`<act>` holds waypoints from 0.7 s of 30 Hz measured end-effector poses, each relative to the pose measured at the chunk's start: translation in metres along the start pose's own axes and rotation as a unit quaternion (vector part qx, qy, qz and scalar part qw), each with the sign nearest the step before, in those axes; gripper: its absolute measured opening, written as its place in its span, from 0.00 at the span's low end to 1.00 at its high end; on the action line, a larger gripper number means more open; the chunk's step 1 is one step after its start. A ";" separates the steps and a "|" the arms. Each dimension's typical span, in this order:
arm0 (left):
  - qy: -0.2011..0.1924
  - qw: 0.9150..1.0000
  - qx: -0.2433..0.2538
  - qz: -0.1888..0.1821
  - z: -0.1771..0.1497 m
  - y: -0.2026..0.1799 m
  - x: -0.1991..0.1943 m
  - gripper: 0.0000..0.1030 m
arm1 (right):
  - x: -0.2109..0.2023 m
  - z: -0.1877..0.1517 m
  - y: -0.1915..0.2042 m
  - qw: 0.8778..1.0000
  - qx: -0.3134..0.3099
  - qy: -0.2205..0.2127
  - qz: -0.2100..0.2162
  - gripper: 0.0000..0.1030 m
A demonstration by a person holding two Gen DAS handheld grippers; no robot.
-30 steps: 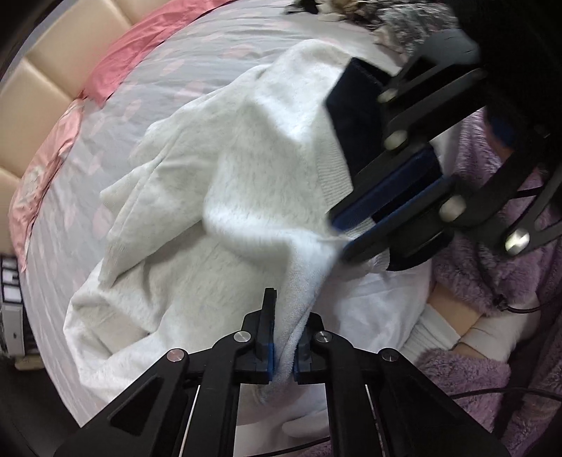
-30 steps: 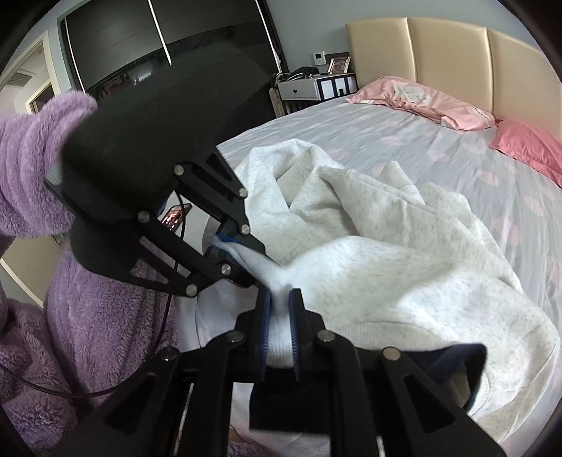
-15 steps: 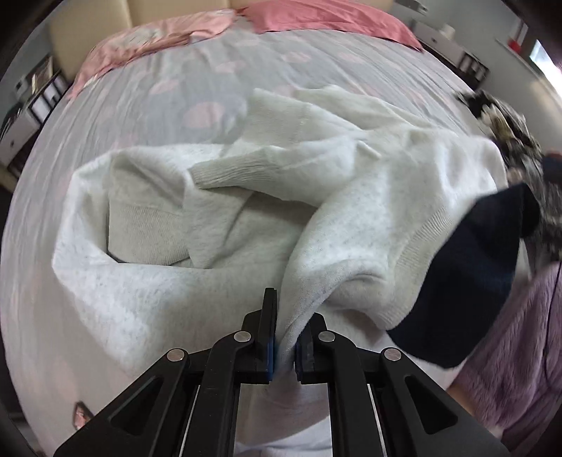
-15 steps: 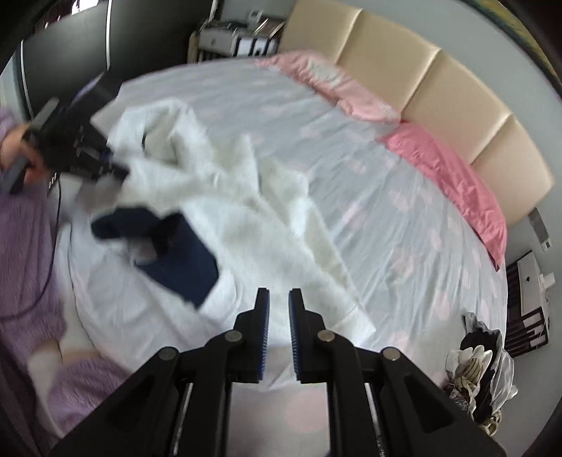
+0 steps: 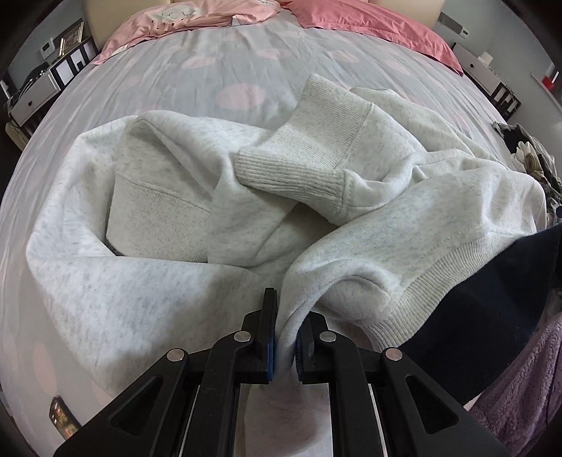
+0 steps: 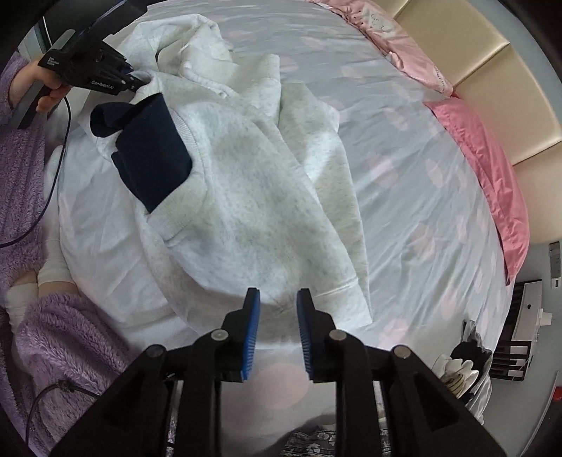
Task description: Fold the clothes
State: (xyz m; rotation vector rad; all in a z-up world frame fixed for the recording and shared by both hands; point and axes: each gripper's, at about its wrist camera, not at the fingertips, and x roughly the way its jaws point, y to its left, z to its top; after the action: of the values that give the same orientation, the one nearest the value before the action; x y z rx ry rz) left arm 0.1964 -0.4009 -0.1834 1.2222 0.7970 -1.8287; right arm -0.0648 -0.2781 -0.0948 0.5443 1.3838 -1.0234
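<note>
sweatshirt (image 5: 147, 288): thick, floppy fleece, won't hold shape | grab ribbed hem, not loose middle | left gripper (image 5: 286, 337) jaws pinching fabric | right gripper (image 6: 277, 334) jaws opening, nothing between, over bed (image 6: 439, 218)

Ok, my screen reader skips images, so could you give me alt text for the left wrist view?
The left gripper pinches a fold of a crumpled light grey sweatshirt lying on a bed. A navy garment lies at the right, pink pillows beyond.

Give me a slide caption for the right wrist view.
Right tongs opening, empty, above grey sweatshirt on bed.
</note>
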 end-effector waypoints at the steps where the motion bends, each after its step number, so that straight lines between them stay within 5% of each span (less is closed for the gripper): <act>1: 0.000 1.000 0.002 0.001 0.000 -0.001 0.002 0.11 | 0.001 0.000 0.000 1.000 -0.004 0.003 -0.005 0.23; 12: -0.004 1.000 0.005 -0.014 0.001 -0.004 0.009 0.11 | 0.027 0.036 -0.032 0.999 0.041 0.004 -0.018 0.28; 17: -0.038 0.999 -0.009 -0.033 -0.011 0.017 -0.015 0.10 | 0.031 0.026 -0.032 0.997 0.068 -0.003 -0.034 0.12; 21: -0.102 0.995 -0.005 -0.016 -0.014 0.017 -0.040 0.08 | 0.017 0.020 -0.042 0.992 0.113 -0.034 -0.046 0.05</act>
State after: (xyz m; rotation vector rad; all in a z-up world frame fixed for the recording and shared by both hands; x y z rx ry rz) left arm 0.2267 -0.3876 -0.1520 1.0027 0.7137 -1.9369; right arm -0.0917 -0.3196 -0.0976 0.6099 1.2506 -1.2720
